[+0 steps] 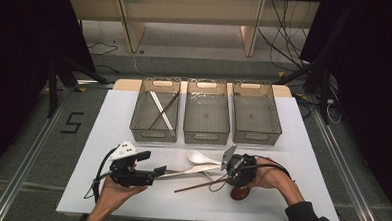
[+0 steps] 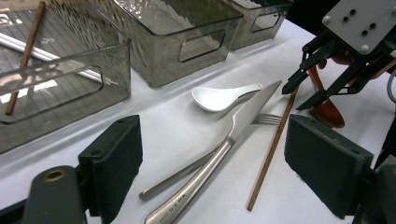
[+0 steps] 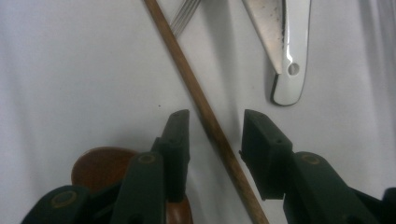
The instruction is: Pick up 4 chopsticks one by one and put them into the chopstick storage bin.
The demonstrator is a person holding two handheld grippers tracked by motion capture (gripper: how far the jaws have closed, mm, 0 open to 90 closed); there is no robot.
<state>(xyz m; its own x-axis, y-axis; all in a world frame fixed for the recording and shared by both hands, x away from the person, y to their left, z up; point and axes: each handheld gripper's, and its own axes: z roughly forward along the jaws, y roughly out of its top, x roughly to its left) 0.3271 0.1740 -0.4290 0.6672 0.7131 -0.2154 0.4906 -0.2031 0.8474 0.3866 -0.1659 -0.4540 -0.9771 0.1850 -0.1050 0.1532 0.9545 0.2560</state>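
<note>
On the white table lie a steel knife (image 2: 243, 116), a fork (image 2: 268, 119), a white ceramic spoon (image 2: 219, 98), a brown chopstick (image 2: 273, 149) and a brown wooden spoon (image 2: 329, 112). My left gripper (image 2: 215, 140) is open wide, low over the table, with the knife and fork handles lying between its jaws. My right gripper (image 3: 215, 126) points down with a jaw on each side of the brown chopstick (image 3: 187, 79); a gap shows at both pads, so it is open. The wooden spoon (image 3: 100, 168) lies under its left jaw. The white spoon's handle (image 3: 294, 70) ends just beyond.
Three clear bins stand in a row at the back: the left bin (image 1: 154, 133) holds white chopsticks and a brown one, while the middle bin (image 1: 206, 137) and right bin (image 1: 256, 137) look empty. Bare table (image 1: 302, 160) lies right of my right hand.
</note>
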